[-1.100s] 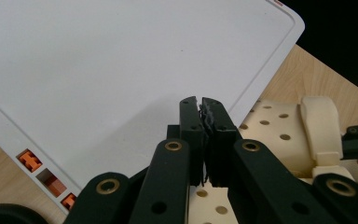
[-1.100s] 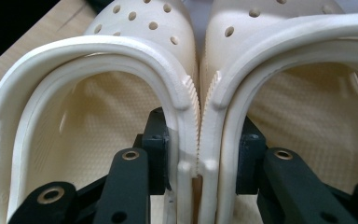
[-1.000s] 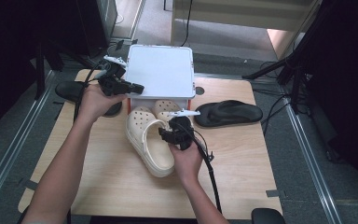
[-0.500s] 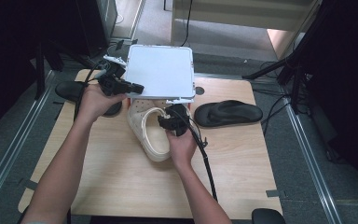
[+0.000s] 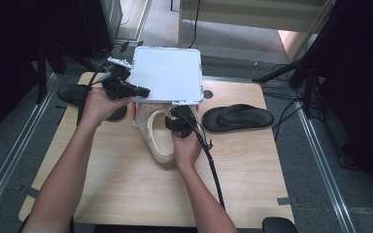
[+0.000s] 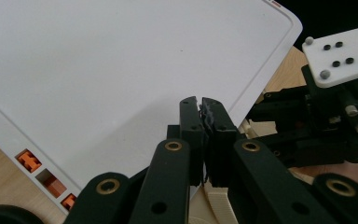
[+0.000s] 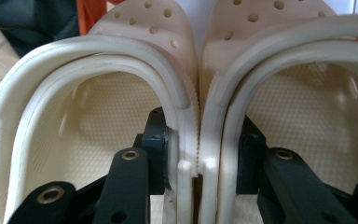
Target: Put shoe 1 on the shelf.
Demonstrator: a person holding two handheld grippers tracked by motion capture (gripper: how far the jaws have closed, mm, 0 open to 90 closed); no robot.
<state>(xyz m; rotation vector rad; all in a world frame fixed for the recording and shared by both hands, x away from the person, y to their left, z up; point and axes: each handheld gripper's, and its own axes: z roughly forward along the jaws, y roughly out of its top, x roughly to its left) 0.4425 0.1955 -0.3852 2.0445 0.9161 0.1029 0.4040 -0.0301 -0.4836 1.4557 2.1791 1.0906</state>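
On the wooden table (image 5: 126, 194), my right gripper (image 5: 182, 124) grips a pair of cream clogs (image 5: 158, 138) held side by side. Each jaw sits inside one clog, and the two pads press the touching inner walls of the clogs (image 7: 198, 140) together between them; the right gripper view confirms this pinch, with one heel opening to each side of the jaws. The clogs stand on edge near the middle of the table, with their perforated toe ends pointing toward the white box lid (image 5: 167, 73) and reaching just under its near edge. My left gripper (image 5: 138, 91) is clamped on that lid at its left near edge. The left gripper view shows the jaws drawn fully together on the thin rim of the lid (image 6: 121, 70), which is raised and tilted above an orange-sided box (image 5: 135, 108) underneath. My left hand (image 5: 97, 104) holds this gripper at the left rear of the table. A black flip-flop (image 5: 238, 117) lies flat to the right of the clogs, well apart from them. A second black shoe (image 5: 73, 94) lies at the left edge of the table, partly behind my left hand. The cable (image 5: 213, 170) from my right gripper trails back along my right forearm.
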